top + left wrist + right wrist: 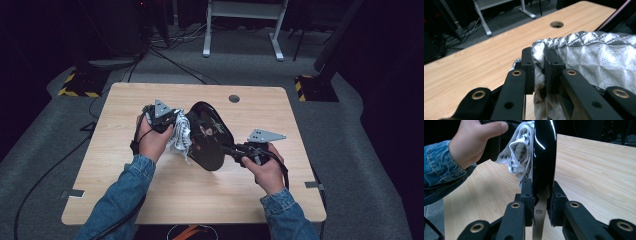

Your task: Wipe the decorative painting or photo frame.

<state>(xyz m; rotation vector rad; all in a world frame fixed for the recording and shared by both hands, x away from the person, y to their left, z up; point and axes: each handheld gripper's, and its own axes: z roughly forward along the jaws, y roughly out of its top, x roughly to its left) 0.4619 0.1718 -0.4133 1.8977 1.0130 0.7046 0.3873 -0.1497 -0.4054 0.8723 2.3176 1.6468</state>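
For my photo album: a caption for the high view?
Left gripper wipes a black plate with a cloth; right gripper holds it.

Light wooden table (150,195) with a round hole (234,98), grey carpet (45,130), white desk frame (242,25), floor cables (170,55)

cloth (596,57): white-grey woven check | tray (210,135): glossy black, floral motif | table (200,190): light wood

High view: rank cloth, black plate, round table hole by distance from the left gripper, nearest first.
1. cloth: clamped in the left gripper, at its right.
2. black plate: just beyond the cloth, toward table centre, its lower edge gripped by the right gripper.
3. round table hole: farthest, near the table's far edge.
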